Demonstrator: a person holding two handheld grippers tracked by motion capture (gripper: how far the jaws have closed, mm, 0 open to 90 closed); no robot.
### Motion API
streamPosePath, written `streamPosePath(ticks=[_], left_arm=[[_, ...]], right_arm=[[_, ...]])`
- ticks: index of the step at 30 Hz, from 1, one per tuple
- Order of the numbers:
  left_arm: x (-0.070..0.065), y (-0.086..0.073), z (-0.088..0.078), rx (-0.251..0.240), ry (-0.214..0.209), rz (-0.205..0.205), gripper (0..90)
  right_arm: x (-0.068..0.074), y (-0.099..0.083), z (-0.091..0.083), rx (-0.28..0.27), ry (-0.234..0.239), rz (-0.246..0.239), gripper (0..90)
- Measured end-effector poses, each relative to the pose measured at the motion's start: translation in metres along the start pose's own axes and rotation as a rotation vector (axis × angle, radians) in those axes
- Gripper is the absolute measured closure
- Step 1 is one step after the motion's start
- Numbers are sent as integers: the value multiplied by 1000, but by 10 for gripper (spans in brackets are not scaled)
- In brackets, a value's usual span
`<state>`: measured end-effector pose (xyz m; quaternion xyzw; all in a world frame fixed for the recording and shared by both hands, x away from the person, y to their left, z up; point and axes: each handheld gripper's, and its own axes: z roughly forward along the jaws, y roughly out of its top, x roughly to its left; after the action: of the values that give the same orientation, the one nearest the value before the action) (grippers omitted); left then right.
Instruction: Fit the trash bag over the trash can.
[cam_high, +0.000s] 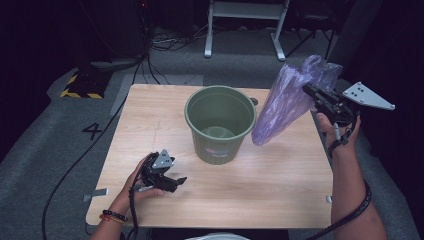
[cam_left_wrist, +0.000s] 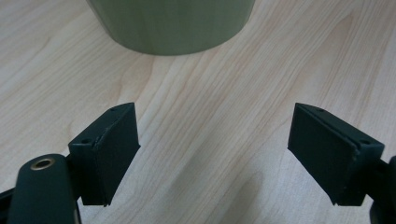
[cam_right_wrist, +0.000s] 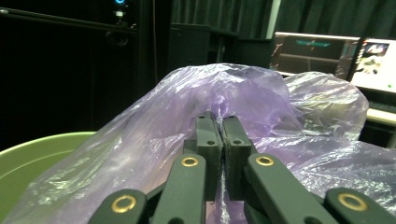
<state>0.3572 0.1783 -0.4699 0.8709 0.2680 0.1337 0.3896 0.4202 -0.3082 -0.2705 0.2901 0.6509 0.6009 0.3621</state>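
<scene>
Your table (cam_high: 280, 190) carries a green bin (cam_high: 220, 125) standing near its far middle, mouth up and looking empty, presumably waiting for a liner. The purple plastic bag (cam_high: 287, 100) hangs just right of the bin, lifted clear of the wood, its lower tip beside the bin's wall and below the rim. Your right gripper (cam_high: 311, 92) is clamped tight on the bag's top, which keeps it dangling long. Your left gripper (cam_high: 176, 182) rests low in front of the bin with its jaws spread and nothing between them, free to catch the loose plastic. Bare wood lies all around the bin.
</scene>
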Motion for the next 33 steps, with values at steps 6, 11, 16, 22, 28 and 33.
streamPosePath(ticks=[6, 11, 16, 22, 28, 33], left_arm=[[-2, 8, -9, -30, 5, 16, 160], [-5, 15, -15, -52, 11, 36, 160], [-7, 30, -30, -119, 7, 47, 160], [-12, 45, -35, -154, -6, 67, 159], [-17, 63, -37, -163, -2, 104, 160], [-23, 85, -43, -195, 7, 155, 160]], right_arm=[[-5, 12, -1, -31, -24, 12, 885], [-5, 18, 3, -34, -41, 22, 885], [-1, 28, 12, -45, -60, 19, 885], [-1, 36, 14, -56, -73, 22, 886], [-2, 33, 13, -64, -94, 39, 886], [6, 22, 25, -64, -84, 62, 886]])
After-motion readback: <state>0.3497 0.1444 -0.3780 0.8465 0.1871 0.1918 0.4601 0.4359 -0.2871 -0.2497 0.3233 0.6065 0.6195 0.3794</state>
